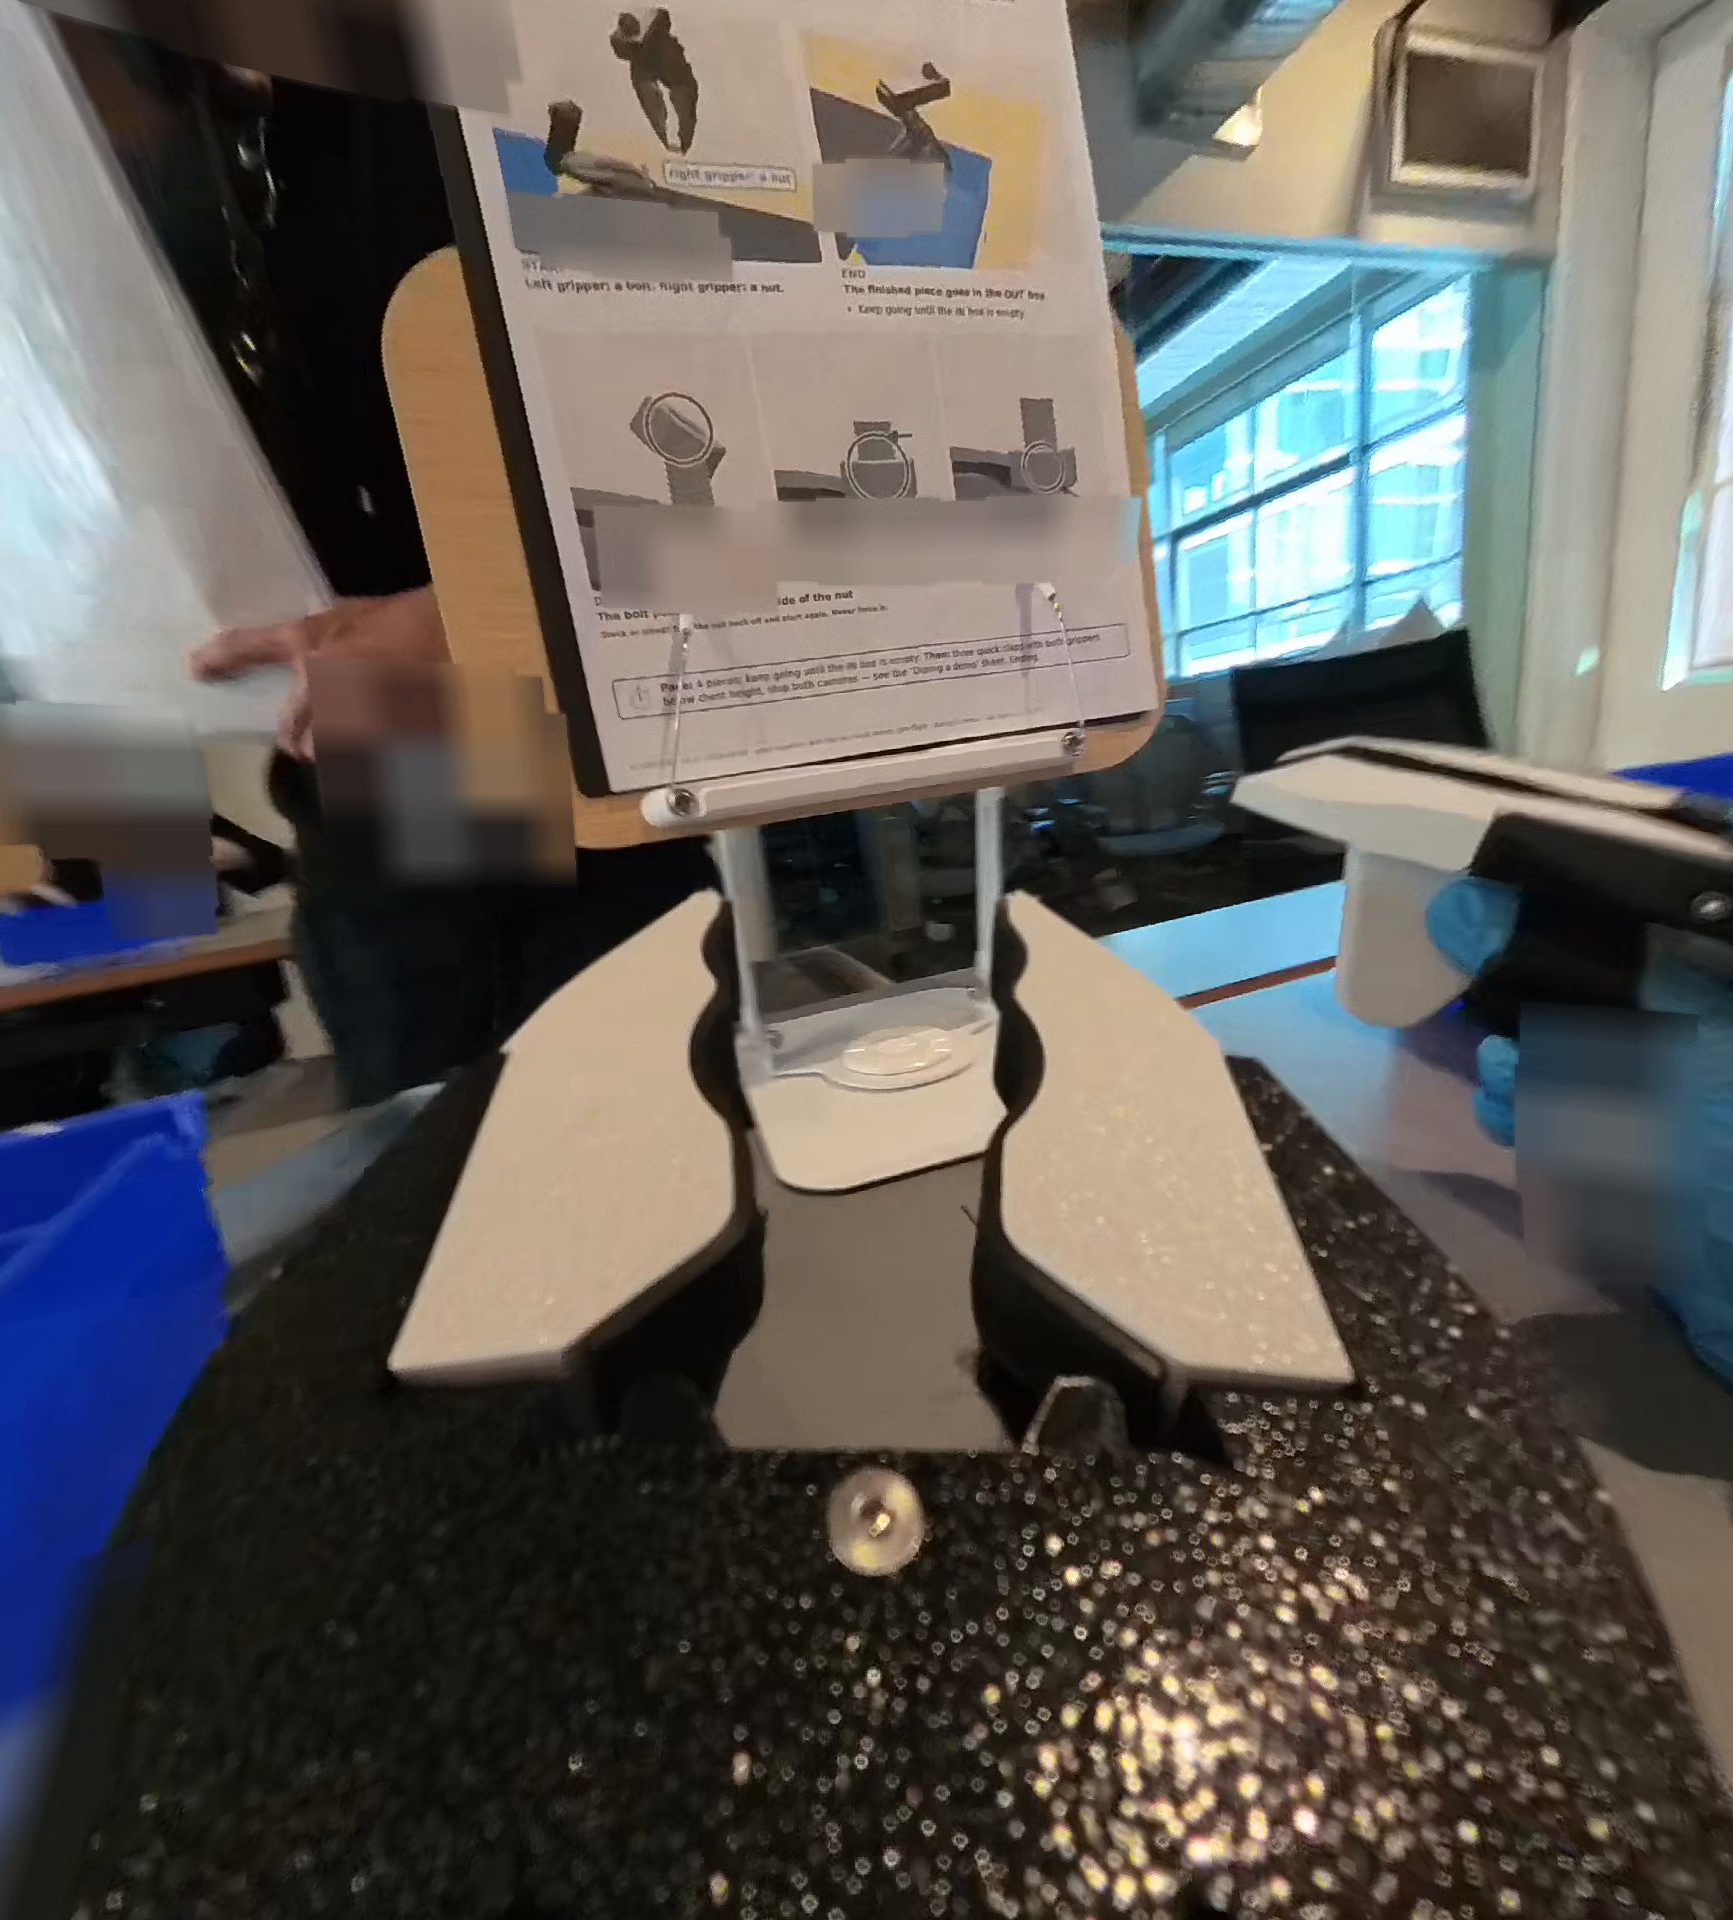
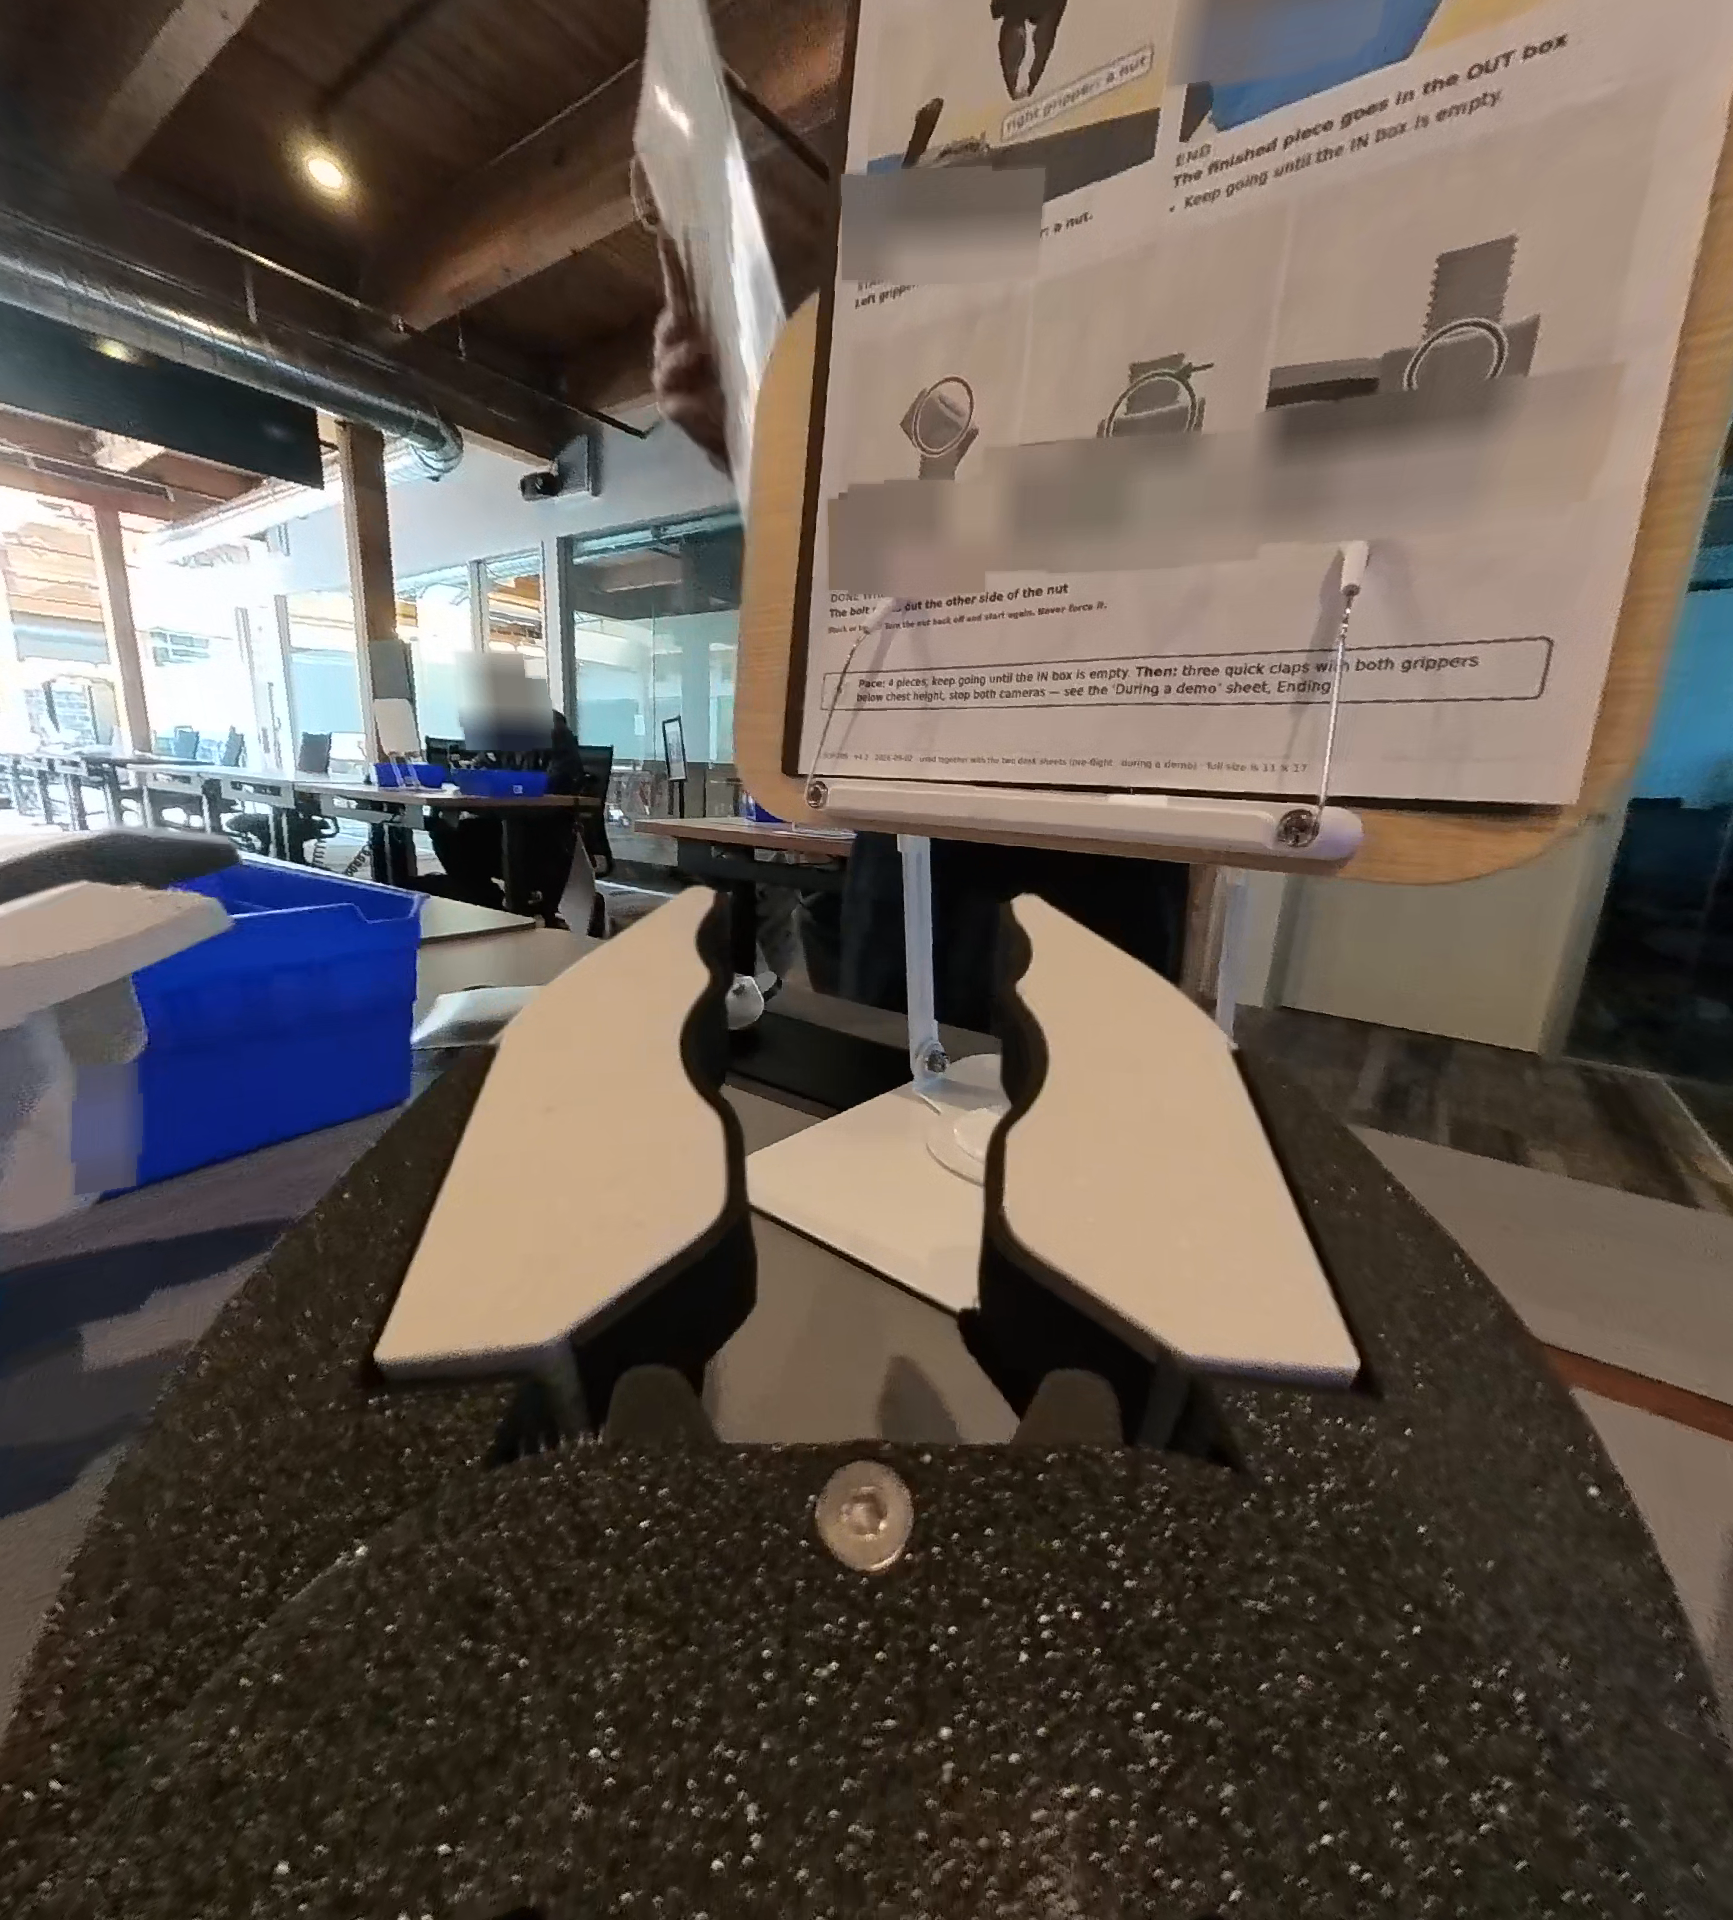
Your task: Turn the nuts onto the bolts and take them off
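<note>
Two grippers hang empty in front of an instruction sheet (image 1: pixel 820 416) propped on a wooden stand (image 2: pixel 1672 623), and no nut or bolt shows in either view. Your left gripper (image 1: pixel 867 935) has its jaws released, with a clear gap between the pale fingers (image 1: pixel 592 1195) and only the stand's white base (image 1: pixel 872 1122) visible through it. Your right gripper (image 2: pixel 862 935) is released as well, holding nothing. In the left wrist view that right gripper sits off to the right, gripped by a blue-gloved hand (image 1: pixel 1464 925). A blue bin (image 2: pixel 280 1018) stands near on the left, and its inside is hidden from both cameras, so you cannot tell whether the parts lie there. Another person's hand (image 1: pixel 270 649) holds up a clear sheet (image 1: pixel 83 395) beyond the stand on the left.

By the look of it, the task has not begun; you must first find and pick up a bolt and a nut. The stand is close ahead of both grippers, so a forward swing could knock it over. Reaching blind into the bin risks a poor grip on a small part, and a nut started crooked could jam on the thread.
</note>
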### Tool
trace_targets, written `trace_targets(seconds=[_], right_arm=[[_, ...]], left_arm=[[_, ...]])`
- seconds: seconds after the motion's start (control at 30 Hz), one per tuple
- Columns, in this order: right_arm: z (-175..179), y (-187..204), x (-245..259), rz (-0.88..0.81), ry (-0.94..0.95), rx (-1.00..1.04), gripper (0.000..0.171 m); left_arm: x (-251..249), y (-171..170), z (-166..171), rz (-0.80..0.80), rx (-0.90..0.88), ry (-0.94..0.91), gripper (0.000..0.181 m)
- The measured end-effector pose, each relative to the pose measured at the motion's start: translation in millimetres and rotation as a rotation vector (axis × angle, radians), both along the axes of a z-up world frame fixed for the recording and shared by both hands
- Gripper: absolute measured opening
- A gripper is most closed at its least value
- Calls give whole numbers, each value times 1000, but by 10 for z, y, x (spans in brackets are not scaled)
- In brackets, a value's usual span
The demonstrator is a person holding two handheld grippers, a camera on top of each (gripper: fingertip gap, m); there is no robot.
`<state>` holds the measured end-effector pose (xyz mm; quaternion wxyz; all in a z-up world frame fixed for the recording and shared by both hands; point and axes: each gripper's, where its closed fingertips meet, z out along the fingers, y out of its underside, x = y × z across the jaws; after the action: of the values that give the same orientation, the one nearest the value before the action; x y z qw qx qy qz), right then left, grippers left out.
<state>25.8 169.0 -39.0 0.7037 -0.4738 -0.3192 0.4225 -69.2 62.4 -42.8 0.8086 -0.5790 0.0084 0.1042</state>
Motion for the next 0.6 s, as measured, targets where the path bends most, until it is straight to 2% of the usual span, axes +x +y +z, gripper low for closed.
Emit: trace_targets(seconds=[0.17,0.4,0.6], right_arm=[[216,-39,156,-92,98,101,62],[403,-139,292,-138,136,211,70],[483,-86,439,-167,192,237,89]], left_arm=[[-11,-133,141,154,80,135,65],[35,-216,239,146,138,135,90],[9,-302,366,136,220,130,115]])
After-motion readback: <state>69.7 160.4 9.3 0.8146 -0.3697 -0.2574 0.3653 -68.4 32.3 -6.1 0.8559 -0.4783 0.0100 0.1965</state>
